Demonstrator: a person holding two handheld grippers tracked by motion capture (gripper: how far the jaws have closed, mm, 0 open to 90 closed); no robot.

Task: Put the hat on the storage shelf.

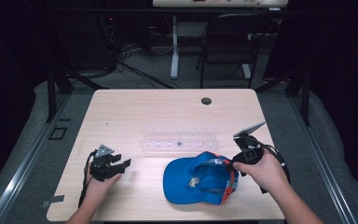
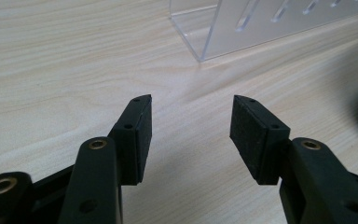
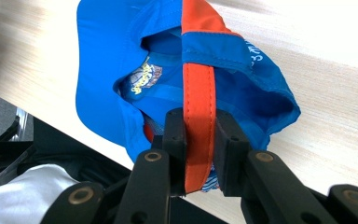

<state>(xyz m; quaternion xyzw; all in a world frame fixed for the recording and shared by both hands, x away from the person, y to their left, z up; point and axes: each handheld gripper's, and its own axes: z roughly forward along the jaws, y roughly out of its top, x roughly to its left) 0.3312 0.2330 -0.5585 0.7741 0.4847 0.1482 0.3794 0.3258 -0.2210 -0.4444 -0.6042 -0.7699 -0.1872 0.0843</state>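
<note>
Right tongs pinch the orange strap at the back of the blue cap; we see the pads pressed on the strap from both sides. The cap sits on the bench near its front edge, right of centre, lying upside down with the inside showing. Left tongs are spread with nothing between them, low over bare wood, well apart from the cap.

Risks as we judge them: the grip is on a narrow strap only, so if the cap gets lifted it will probably hang and swing, and the strap could slide out of the pads. The cap lies close to the front edge, so a slip could send it off the bench. The clear plastic rack lies just behind the cap; a swinging brim could knock it.

View differences: the right gripper view gives us the pinch itself and a small printed logo inside the cap, which the high view blurs. The high view gives us the layout, with both hands and the rack in place. The left gripper view gives us the rack's corner up close and a sliver of blue at its right edge.
</note>
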